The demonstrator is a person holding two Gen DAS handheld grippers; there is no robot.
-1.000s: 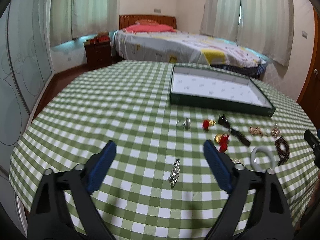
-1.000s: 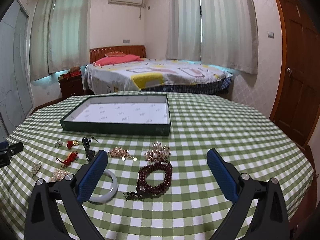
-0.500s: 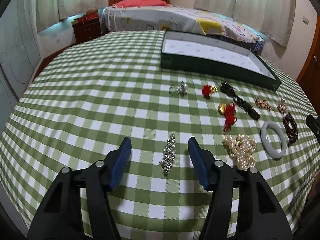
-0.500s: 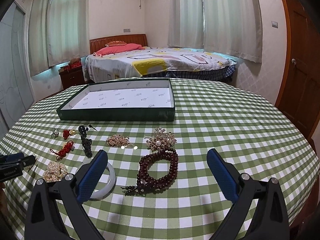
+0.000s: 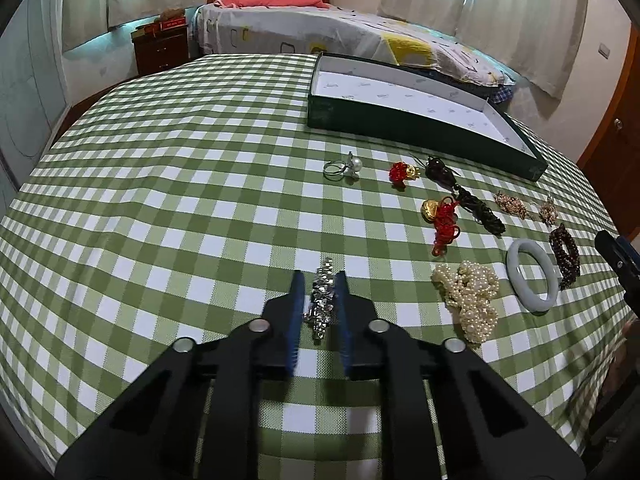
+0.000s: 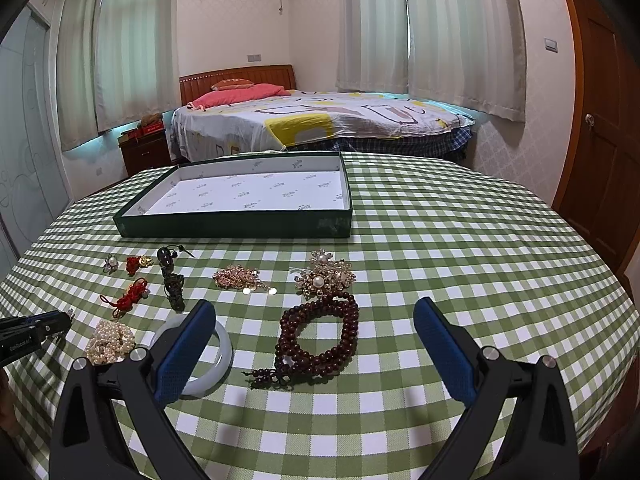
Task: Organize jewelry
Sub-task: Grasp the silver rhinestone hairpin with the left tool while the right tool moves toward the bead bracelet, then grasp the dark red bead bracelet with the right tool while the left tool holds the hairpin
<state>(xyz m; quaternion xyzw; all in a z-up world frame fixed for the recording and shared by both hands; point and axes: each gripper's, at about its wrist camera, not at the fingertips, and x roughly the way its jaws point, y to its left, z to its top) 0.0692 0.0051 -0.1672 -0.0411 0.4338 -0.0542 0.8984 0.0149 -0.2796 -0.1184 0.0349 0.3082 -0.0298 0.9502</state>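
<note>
Left gripper (image 5: 320, 280) fingers clamped on glittery silver brooch (image 5: 322, 304) (narrow, faceted); right gripper (image 6: 316, 336) wide, empty.

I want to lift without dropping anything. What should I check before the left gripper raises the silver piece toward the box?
1. Left gripper shut on the silver brooch: ok, its jaws have just closed on it.
2. Grip centred: ok, though the brooch's ends stick out past the pads.
3. Brooch clear of the pearls: ok, apart.
4. Box bare inside: ok, only white lining.
5. Right gripper out of the way: ok, open, holding nothing, with the bead bracelet between its jaws.
6. Cloth not pinched with the brooch: cannot tell.
</note>
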